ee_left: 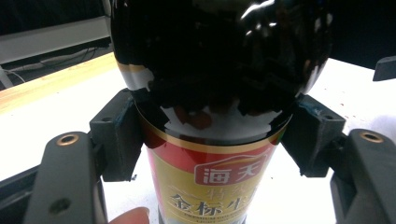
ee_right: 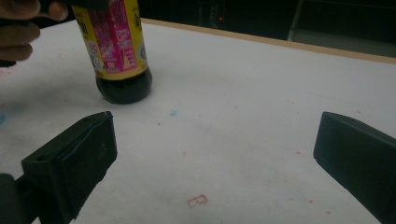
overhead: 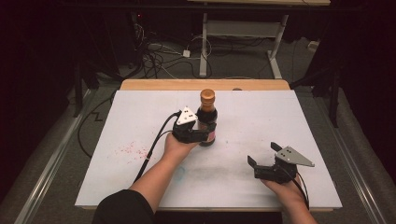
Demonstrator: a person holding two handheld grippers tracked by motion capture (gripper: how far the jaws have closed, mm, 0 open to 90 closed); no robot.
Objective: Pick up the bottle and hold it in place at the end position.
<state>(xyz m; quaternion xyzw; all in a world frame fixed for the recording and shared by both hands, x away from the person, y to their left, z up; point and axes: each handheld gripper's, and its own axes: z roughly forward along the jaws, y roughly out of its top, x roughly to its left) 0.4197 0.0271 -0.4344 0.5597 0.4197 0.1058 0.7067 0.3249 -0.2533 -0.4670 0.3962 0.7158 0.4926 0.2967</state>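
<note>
Dark sauce bottle (overhead: 207, 119) upright on white table (overhead: 289, 121), near middle, orange cap on top. Left gripper (overhead: 201, 134) clamped on bottle body at label top, one pad each side; likely steadying it so cap can be worked or bottle lifted. Left forearm reaches in diagonally from bottom, gripper level. Right gripper (overhead: 261, 154) well apart to the right, jaws wide, nothing between them, held low over table, angled toward bottle, seemingly waiting.

The bottle (overhead: 207, 119) stands mid-table (overhead: 140, 107), seemingly upright, left of the right tool (overhead: 264, 156).
</note>
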